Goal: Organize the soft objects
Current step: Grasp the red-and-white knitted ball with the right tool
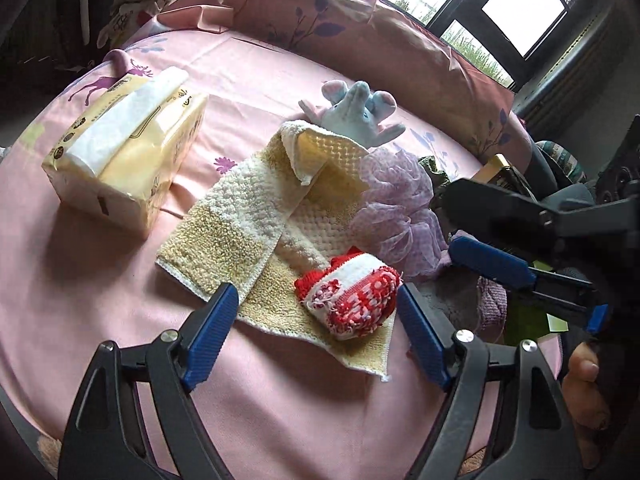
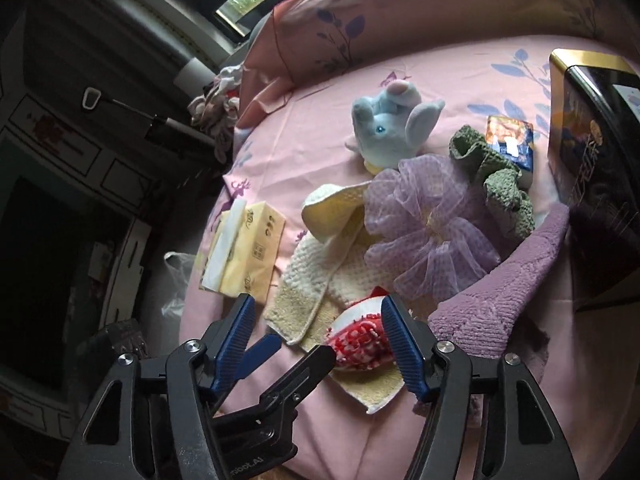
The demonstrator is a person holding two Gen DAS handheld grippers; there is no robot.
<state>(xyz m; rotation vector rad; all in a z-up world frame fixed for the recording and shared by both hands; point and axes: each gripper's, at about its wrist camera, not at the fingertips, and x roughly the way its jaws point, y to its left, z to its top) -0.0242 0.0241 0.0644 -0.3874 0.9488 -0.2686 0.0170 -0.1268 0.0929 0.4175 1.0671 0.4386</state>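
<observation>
Beside the towel's edge, bare pink sheet.

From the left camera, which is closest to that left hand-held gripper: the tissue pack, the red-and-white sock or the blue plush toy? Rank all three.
1. Sock: between the open fingers of the left hand-held gripper.
2. Tissue pack: up left.
3. Plush toy: far end, behind the towel.

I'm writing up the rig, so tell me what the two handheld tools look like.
Both match: the left tool and the right tool have black plastic scissor-style arms with silver rivets and two ribbed blue pads. White lettering marks the left tool's body in the right wrist view. No cables or sleeves show.
</observation>
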